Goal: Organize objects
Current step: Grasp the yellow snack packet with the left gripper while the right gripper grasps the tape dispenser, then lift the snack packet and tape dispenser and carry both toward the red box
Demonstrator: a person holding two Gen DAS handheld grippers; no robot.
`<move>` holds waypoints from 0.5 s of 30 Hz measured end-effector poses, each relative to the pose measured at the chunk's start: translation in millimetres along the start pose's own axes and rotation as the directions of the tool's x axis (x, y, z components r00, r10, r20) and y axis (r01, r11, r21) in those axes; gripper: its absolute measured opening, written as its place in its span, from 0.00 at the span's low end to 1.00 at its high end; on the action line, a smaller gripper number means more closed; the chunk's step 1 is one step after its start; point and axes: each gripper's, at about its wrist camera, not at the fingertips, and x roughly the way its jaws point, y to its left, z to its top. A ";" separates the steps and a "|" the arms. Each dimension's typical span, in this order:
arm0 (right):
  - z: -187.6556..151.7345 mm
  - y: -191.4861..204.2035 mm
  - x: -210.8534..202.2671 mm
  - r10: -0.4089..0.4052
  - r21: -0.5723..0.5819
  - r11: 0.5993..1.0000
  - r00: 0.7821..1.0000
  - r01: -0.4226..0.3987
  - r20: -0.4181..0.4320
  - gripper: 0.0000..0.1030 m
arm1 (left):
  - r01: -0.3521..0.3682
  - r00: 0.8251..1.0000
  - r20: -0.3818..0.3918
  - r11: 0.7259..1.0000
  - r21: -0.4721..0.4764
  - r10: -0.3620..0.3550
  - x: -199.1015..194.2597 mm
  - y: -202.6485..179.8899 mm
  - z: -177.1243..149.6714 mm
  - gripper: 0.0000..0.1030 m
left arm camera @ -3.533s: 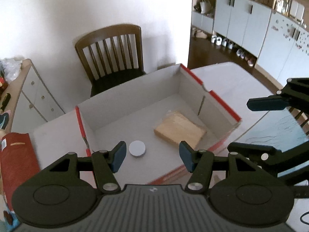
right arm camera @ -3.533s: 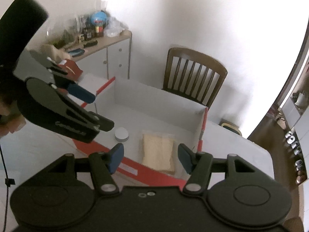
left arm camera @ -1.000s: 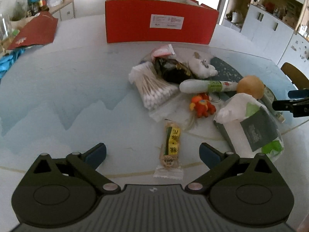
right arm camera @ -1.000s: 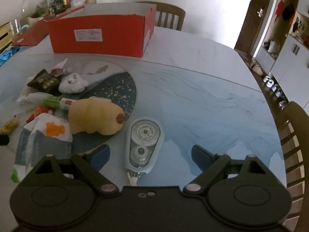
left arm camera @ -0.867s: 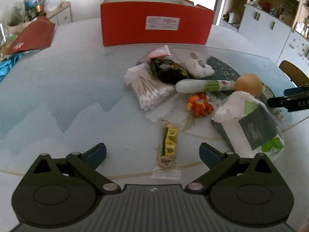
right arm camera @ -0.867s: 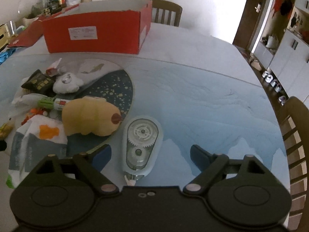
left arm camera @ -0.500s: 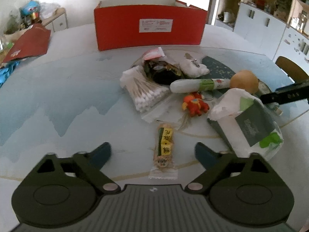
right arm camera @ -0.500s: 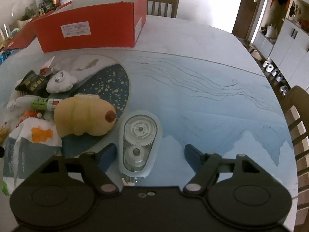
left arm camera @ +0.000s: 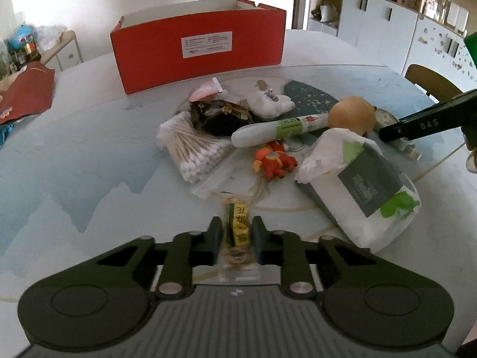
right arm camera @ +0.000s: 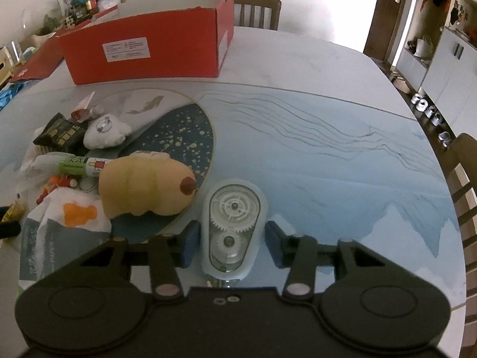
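Observation:
My left gripper (left arm camera: 237, 232) is shut on a yellow-green snack packet (left arm camera: 238, 223) lying on the table. My right gripper (right arm camera: 231, 240) straddles a clear correction-tape dispenser (right arm camera: 232, 223), its pads close to both sides with small gaps showing. The red shoe box (left arm camera: 198, 43) stands at the far side and also shows in the right wrist view (right arm camera: 149, 50). A pile lies between: cotton swabs (left arm camera: 193, 152), a white tube (left arm camera: 277, 129), a red toy (left arm camera: 274, 161), a tissue pack (left arm camera: 360, 185), and a tan plush (right arm camera: 143, 188).
A red box lid (left arm camera: 23, 92) lies at the far left. A dark snack bag (right arm camera: 59, 135) and a white plush (right arm camera: 104, 132) sit in the pile. Wooden chairs (right arm camera: 462, 173) stand at the table's right and far side. White cabinets (left arm camera: 387, 26) line the right wall.
Both grippers came down from over the box to the table. The left jaws have closed on the snack packet. The right jaws have narrowed around the tape dispenser.

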 end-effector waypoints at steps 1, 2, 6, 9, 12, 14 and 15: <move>-0.5 0.6 -0.5 0.001 -0.001 1.000 1.000 -0.001 -0.002 0.45 | 0.000 1.000 -0.002 1.000 -0.004 0.000 0.0 0.2 0.6 0.19; -1.3 1.1 -1.3 0.001 -0.002 1.000 1.000 -0.001 -0.005 0.45 | 0.000 1.000 -0.003 1.000 -0.005 0.000 0.0 0.1 0.7 0.19; -4.6 3.0 -6.3 0.002 0.005 1.000 1.000 -0.002 -0.003 0.45 | 0.005 1.000 -0.004 1.000 -0.011 -0.005 -0.7 0.1 0.2 0.18; -6.2 3.4 -15.0 0.007 0.016 1.000 1.000 -0.007 0.006 0.45 | 0.005 1.000 -0.016 1.000 -0.017 -0.005 -1.9 0.1 1.1 0.18; -7.4 3.0 -26.1 0.010 0.024 1.000 1.000 -0.010 0.011 0.45 | 0.012 1.000 -0.015 1.000 -0.024 -0.012 -6.0 0.3 2.3 0.18; -6.7 3.2 -33.9 0.017 0.030 0.999 1.000 -0.017 0.018 0.45 | 0.019 1.000 -0.012 0.999 -0.032 -0.019 -9.1 0.4 3.0 0.18; -6.0 3.9 -38.3 0.022 0.029 0.999 0.999 -0.023 0.024 0.45 | 0.022 1.000 -0.011 0.999 -0.038 -0.023 -10.6 0.6 3.5 0.18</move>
